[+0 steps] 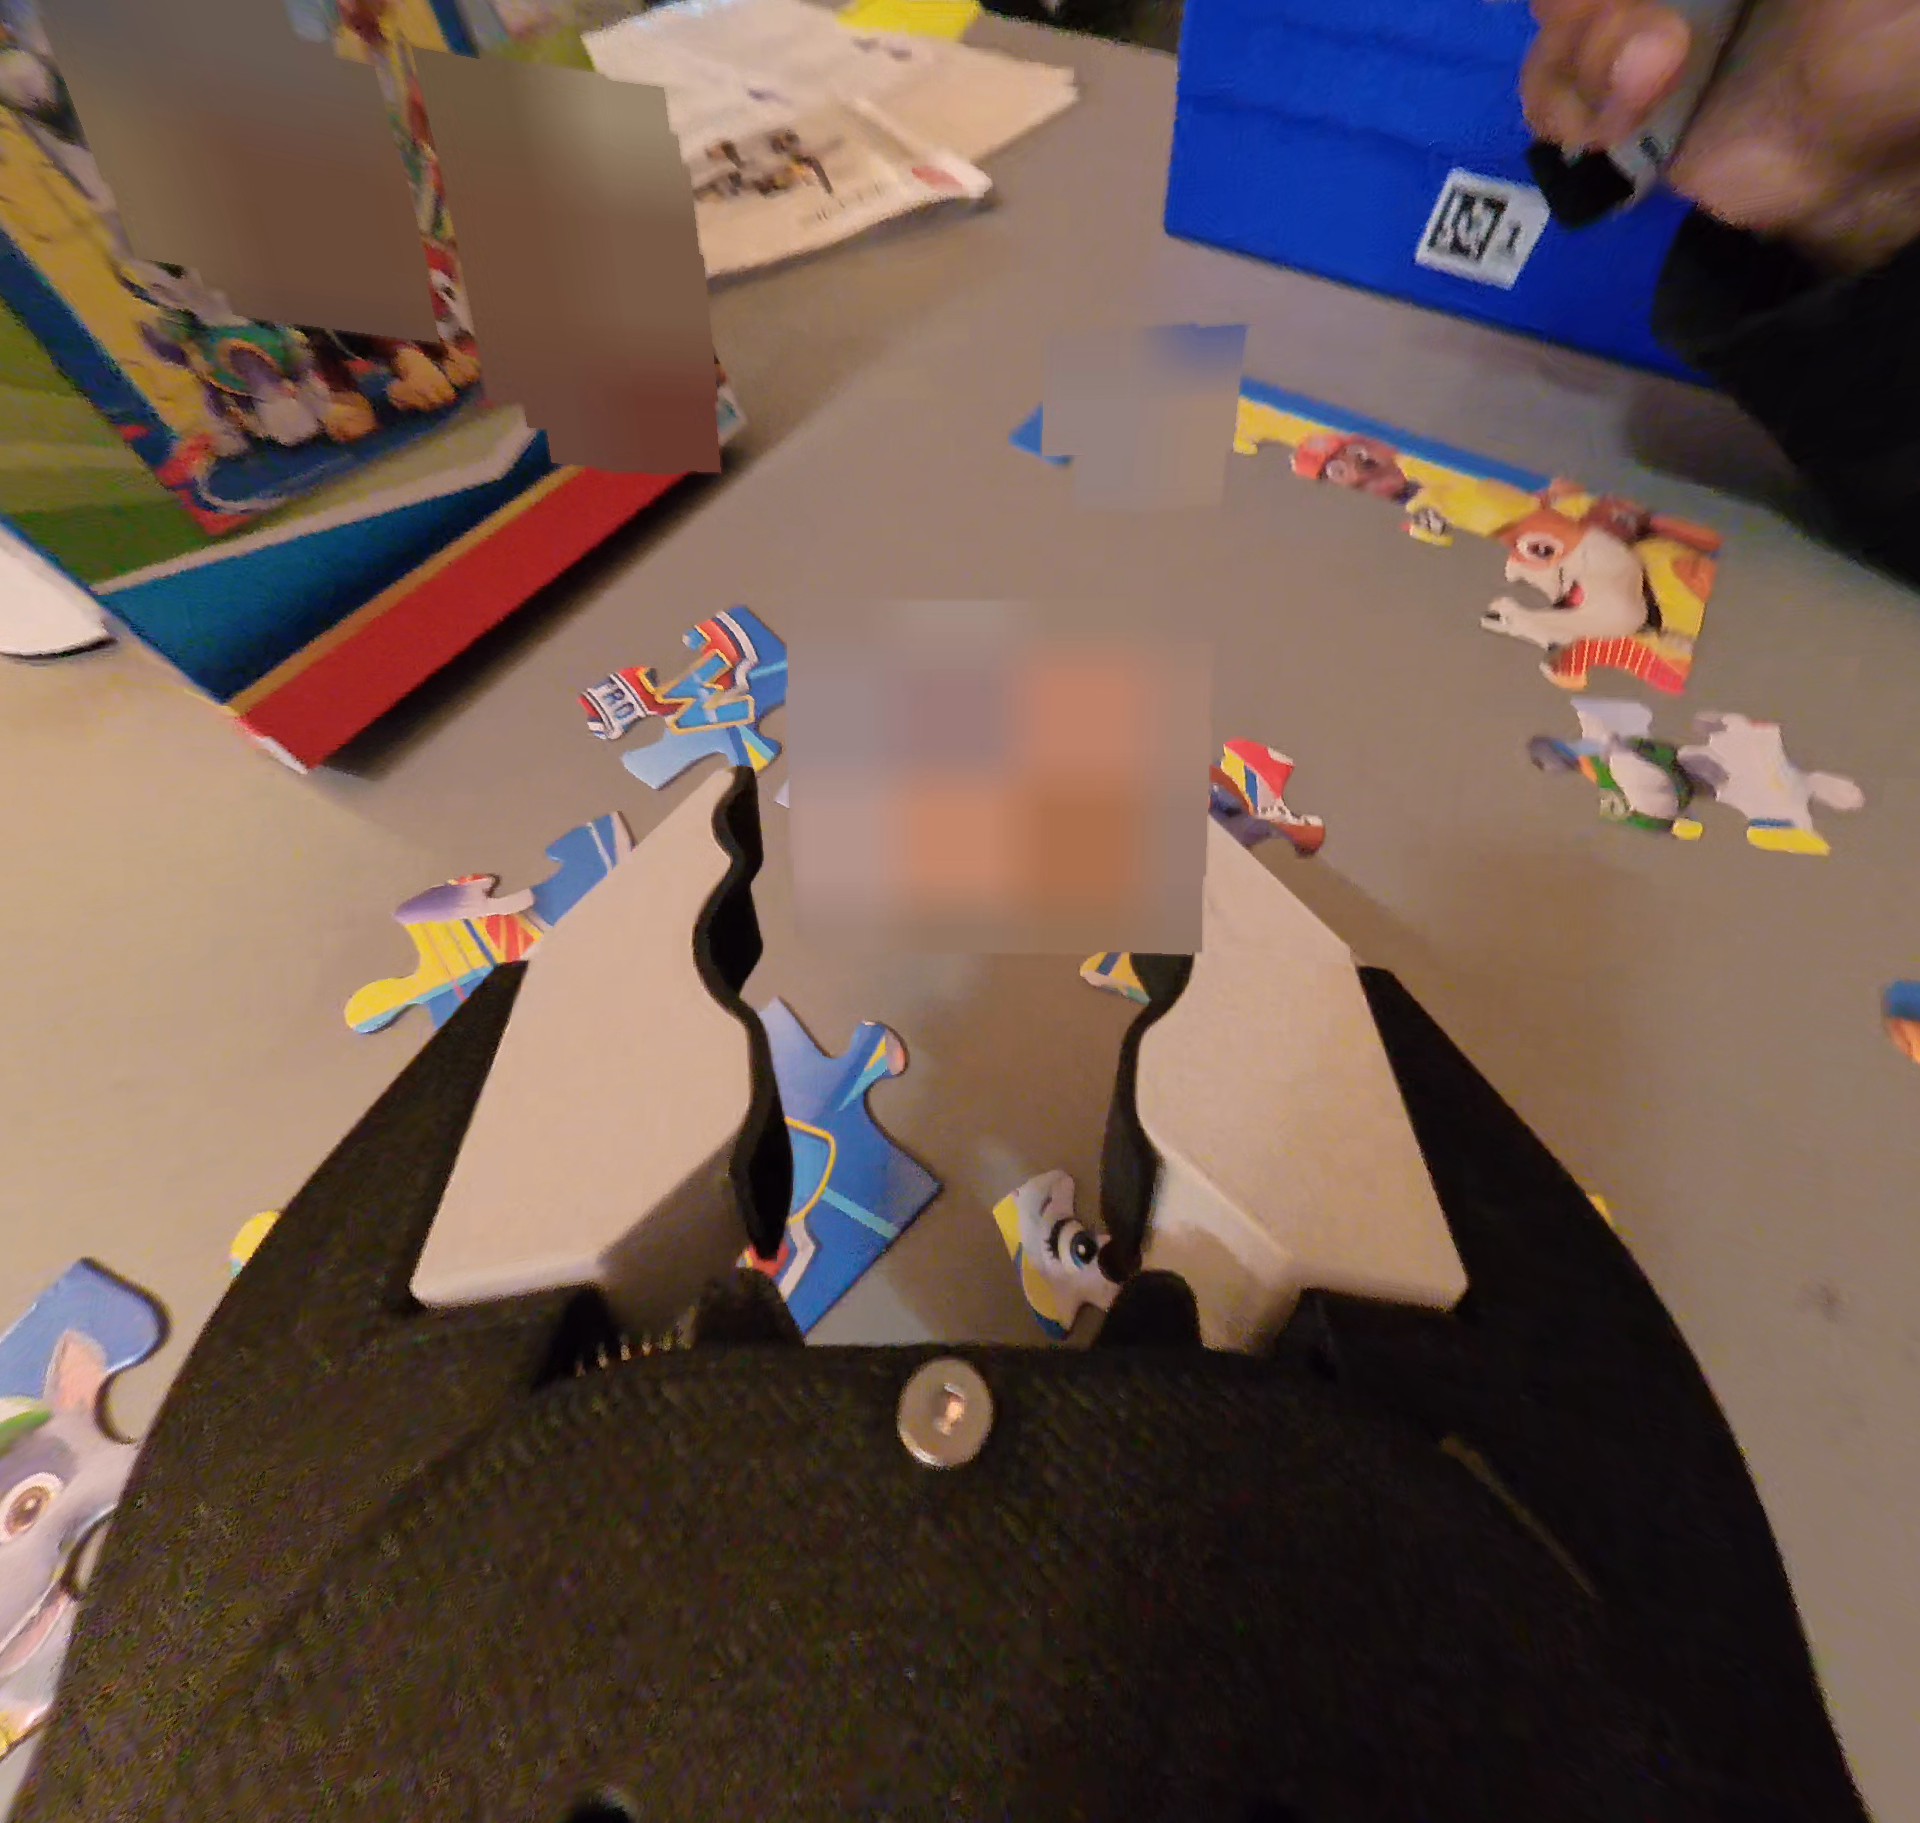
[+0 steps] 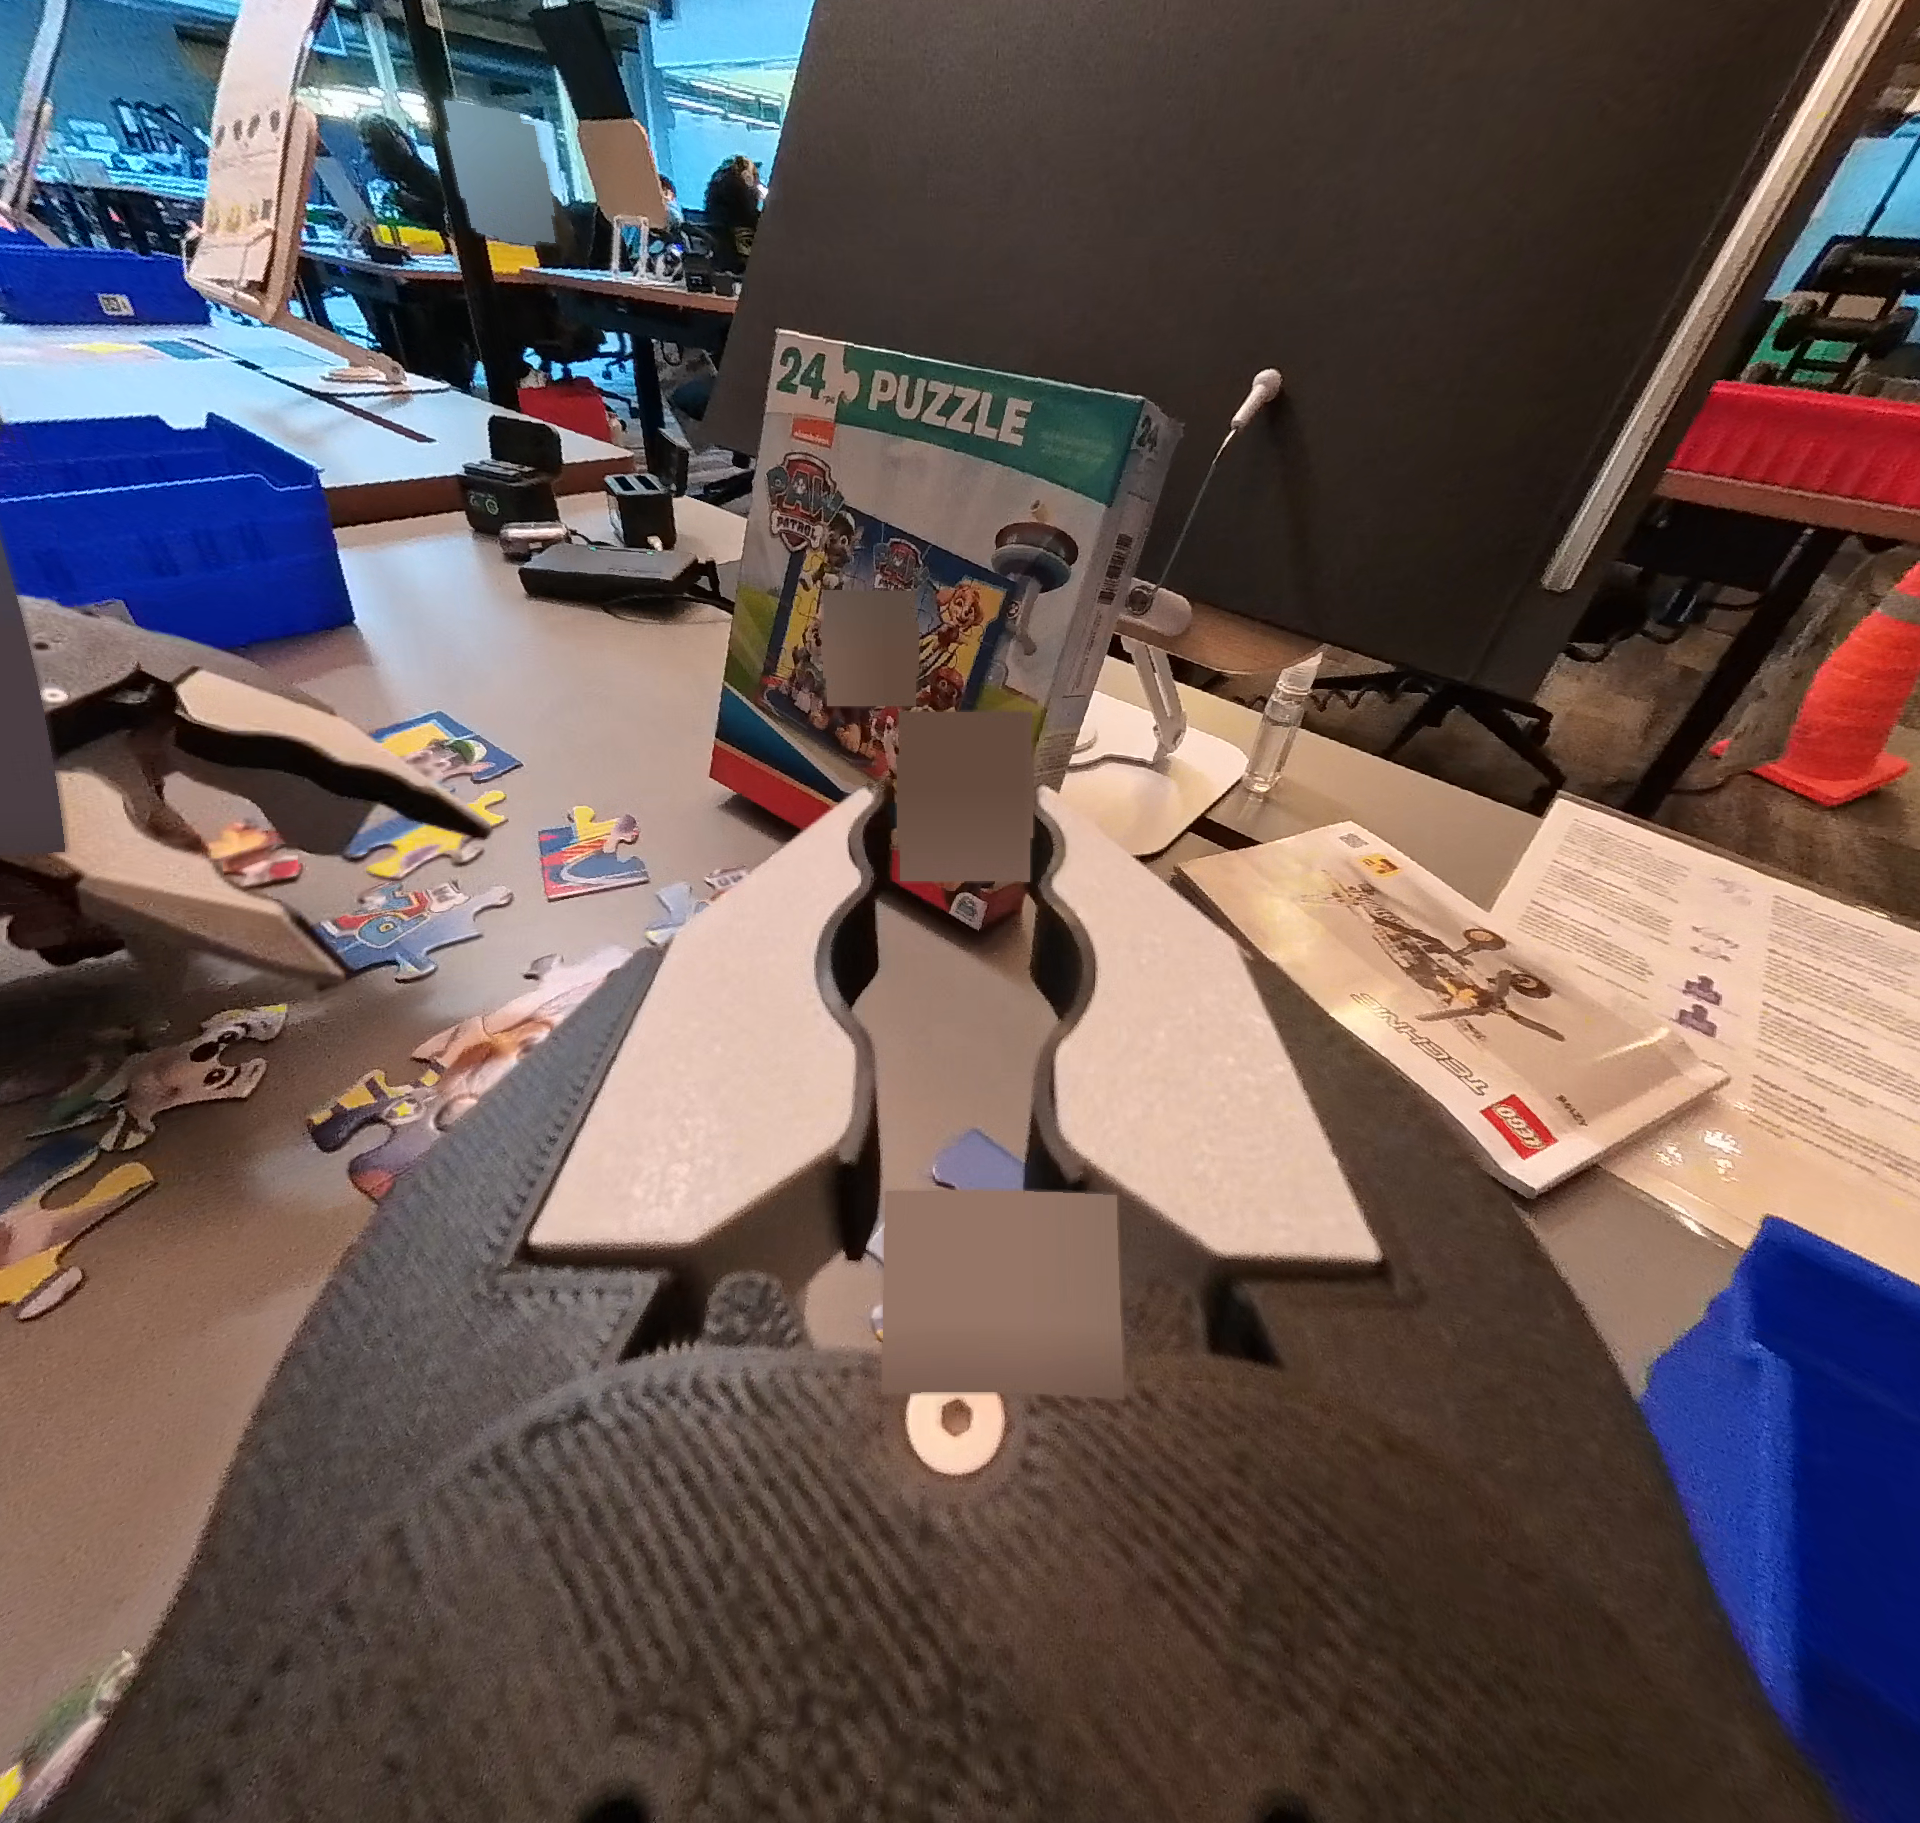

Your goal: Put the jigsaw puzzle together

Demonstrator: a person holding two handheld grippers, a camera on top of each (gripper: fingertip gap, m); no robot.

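- I see a blue bin [image 1: 1351, 111] at the far right of the surface [image 1: 935, 485]; its inside is hidden from me. Another blue bin [image 2: 1808, 1461] sits cut off by my right gripper.
- The puzzle box [image 2: 935, 578] stands upright, just past my right gripper [image 2: 956, 817].
- Left gripper [image 1: 966, 807]: fingers wide apart, nothing between them — loose puzzle pieces [image 1: 696, 703] lie scattered on the surface beneath and around it.
- Right gripper: fingers a little apart, gripping nothing that I can see; a blurred patch covers the gap at the tips.
- Booklets [image 2: 1455, 1004] lie to its right, a small clear bottle [image 2: 1278, 734] behind them.
- A joined strip of pieces [image 1: 1507, 526] lies by the bin.
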